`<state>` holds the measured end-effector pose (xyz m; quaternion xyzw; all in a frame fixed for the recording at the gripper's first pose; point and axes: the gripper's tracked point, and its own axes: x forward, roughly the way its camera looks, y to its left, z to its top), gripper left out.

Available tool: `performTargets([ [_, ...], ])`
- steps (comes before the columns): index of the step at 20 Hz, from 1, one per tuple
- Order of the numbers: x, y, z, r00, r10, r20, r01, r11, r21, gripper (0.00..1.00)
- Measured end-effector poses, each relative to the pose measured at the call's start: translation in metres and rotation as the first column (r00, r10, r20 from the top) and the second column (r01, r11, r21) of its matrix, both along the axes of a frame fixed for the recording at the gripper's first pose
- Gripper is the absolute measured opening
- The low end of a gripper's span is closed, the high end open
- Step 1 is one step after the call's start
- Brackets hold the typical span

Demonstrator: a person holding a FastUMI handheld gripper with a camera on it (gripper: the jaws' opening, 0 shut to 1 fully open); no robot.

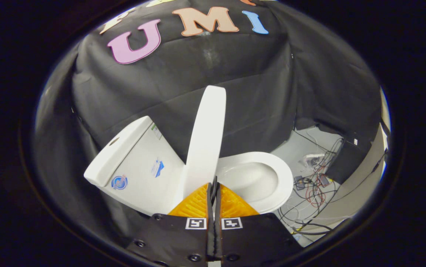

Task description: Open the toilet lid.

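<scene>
The toilet lid (207,137) is seen raised almost upright, just ahead of the gripper (213,184), whose fingers are pressed together with nothing held. If the lid is left short of the tank (131,159), it may be tipped back onto the seat (272,178).

Claw (213,185) with ribbed wedge-shaped fingers on black screw-studded plates, each bearing a square black-and-white marker.

- Black draped cloth wall (183,85) spans the frame's upper half.
- Pale grey smooth floor (302,144) shows at right.
- Tangled red and black cables (315,193) sprawl lower right, beside a dark box (346,161).
</scene>
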<state>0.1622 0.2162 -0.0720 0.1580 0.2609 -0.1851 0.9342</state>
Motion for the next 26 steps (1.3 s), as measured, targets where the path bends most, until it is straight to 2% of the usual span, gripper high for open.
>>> performTargets([
  [17, 0.021, 0.039, 0.021, 0.997, 0.069, 0.025, -0.066, 0.993, -0.096, 0.01],
  [26, 0.043, 0.084, 0.037, 0.984, 0.174, 0.028, -0.166, 0.968, -0.189, 0.01],
])
